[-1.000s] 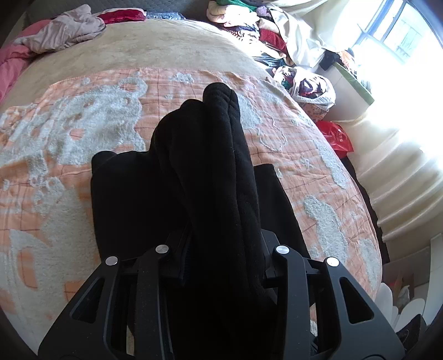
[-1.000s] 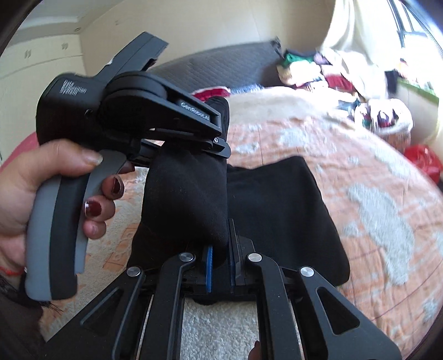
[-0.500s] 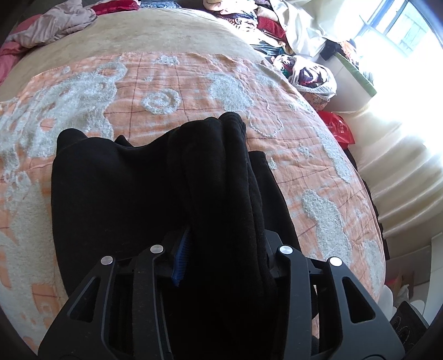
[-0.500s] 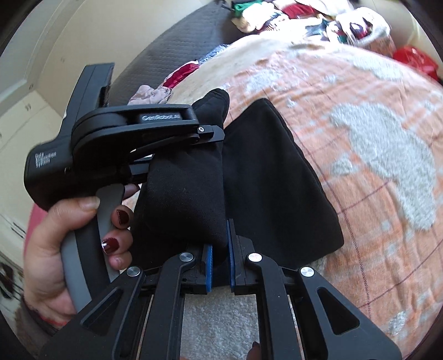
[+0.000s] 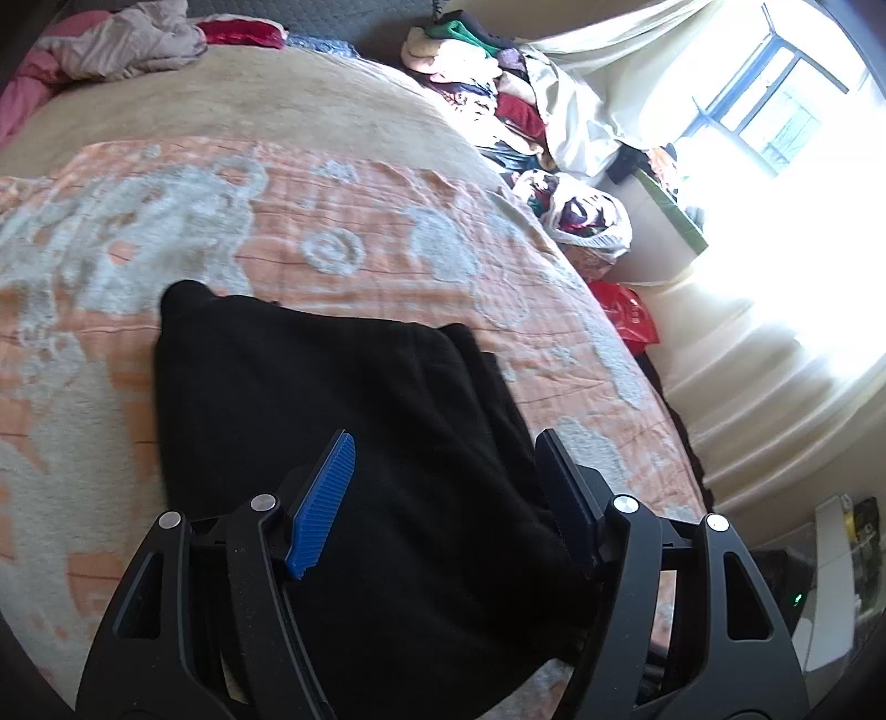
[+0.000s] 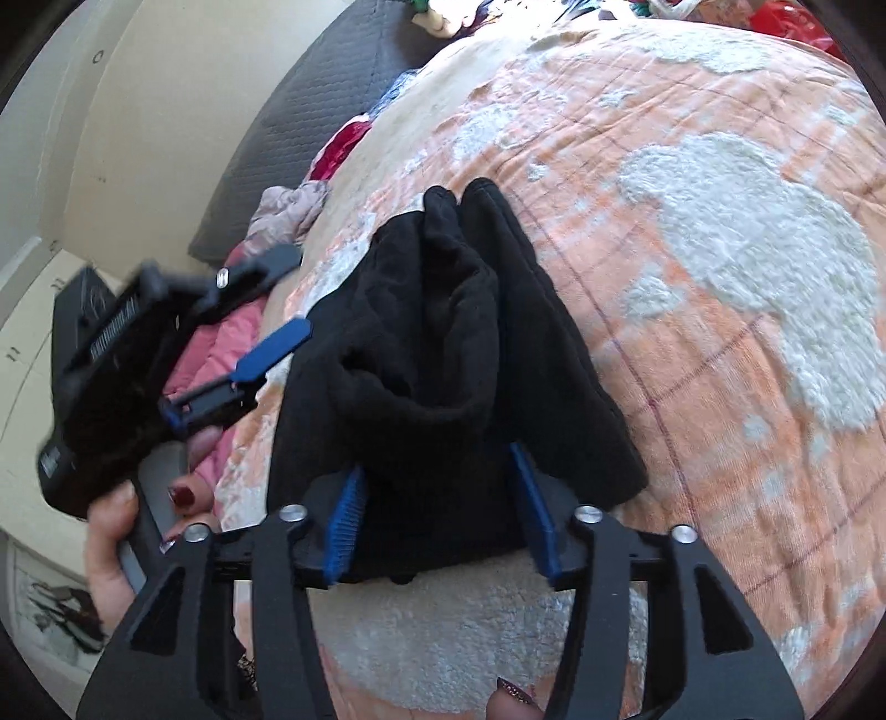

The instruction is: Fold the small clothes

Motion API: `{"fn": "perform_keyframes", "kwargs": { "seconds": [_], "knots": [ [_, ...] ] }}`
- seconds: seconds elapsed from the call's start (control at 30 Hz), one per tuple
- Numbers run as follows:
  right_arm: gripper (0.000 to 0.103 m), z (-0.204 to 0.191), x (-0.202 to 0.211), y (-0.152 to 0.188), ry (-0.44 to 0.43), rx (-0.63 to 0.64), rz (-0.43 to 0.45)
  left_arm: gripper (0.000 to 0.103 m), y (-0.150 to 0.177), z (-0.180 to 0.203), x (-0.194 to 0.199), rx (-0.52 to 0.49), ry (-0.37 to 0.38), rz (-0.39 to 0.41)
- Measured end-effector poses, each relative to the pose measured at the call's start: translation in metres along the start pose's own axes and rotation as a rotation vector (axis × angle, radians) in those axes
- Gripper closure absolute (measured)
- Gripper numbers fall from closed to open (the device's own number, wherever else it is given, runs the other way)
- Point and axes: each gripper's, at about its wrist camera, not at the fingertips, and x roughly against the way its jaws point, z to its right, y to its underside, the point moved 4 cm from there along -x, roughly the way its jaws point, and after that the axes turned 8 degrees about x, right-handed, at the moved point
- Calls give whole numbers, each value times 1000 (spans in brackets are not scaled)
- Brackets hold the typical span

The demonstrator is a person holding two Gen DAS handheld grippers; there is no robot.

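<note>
A black garment (image 5: 343,399) lies folded on the orange and white blanket (image 5: 343,210). My left gripper (image 5: 443,476) hovers over its near end. Its jaws are opening, and the cloth lies under and between them with no pad pressing on it. In the right wrist view the garment (image 6: 443,343) is bunched into a soft ridge. My right gripper (image 6: 437,512) straddles its near edge with jaws opening, the blue pads (image 6: 346,515) loose beside the cloth. The left gripper (image 6: 302,293), held in a hand (image 6: 111,531), is off to the left, apart from the garment.
Loose pink and beige clothes (image 5: 111,50) lie at the far left of the bed. A heap of clothes (image 5: 487,72) and a white bag (image 5: 587,216) stand at the far right, with a red bag (image 5: 626,315) beside the bed. Bright window (image 5: 775,99) at right.
Both grippers have let go of the raised black fold, which has dropped onto the rest of the garment. The left gripper has drawn back from the cloth, and the right wrist has rolled.
</note>
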Motion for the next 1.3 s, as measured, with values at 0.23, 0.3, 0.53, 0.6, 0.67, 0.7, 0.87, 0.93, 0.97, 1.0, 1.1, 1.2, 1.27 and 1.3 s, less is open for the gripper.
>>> {"fn": "perform_keyframes", "kwargs": {
  "seconds": [0.23,0.3,0.53,0.6,0.67,0.7,0.87,0.93,0.97,1.0,1.1,1.2,1.27,1.3],
  "knots": [
    [35,-14,-26,-42,-65,109,-79,43,21,-44,20,-49,-146,27],
    [35,-3,-36,-59,-59,100,-92,42,28,-46,21,-65,-159,21],
    [51,-8,-58,-71,-84,149,-137,35,37,-48,15,-85,-180,7],
    [82,-17,-64,-70,-12,268,-157,35,38,-47,14,-82,-182,9],
    [85,-26,-59,-69,48,364,-132,35,39,-44,13,-89,-192,13],
    [87,-33,-55,-69,71,401,-115,35,39,-42,14,-88,-195,16],
    [87,-41,-23,-63,145,530,-16,35,45,-30,19,-91,-154,19],
    [87,-30,-31,-61,218,543,-22,34,51,-27,13,-103,-150,-12],
    [87,-24,-42,-62,227,520,-42,33,54,-26,9,-111,-156,-24],
    [86,-16,-48,-61,212,482,-64,32,56,-25,6,-118,-170,-26],
    [84,2,-46,-62,161,390,-69,32,58,-27,3,-113,-181,-20],
    [82,-2,-50,-61,175,400,-66,31,59,-29,5,-99,-175,-21],
    [78,-3,-48,-60,197,415,-61,31,59,-30,5,-100,-177,-20],
    [77,-4,-46,-60,197,415,-60,31,60,-29,6,-100,-178,-19]
  ]
}}
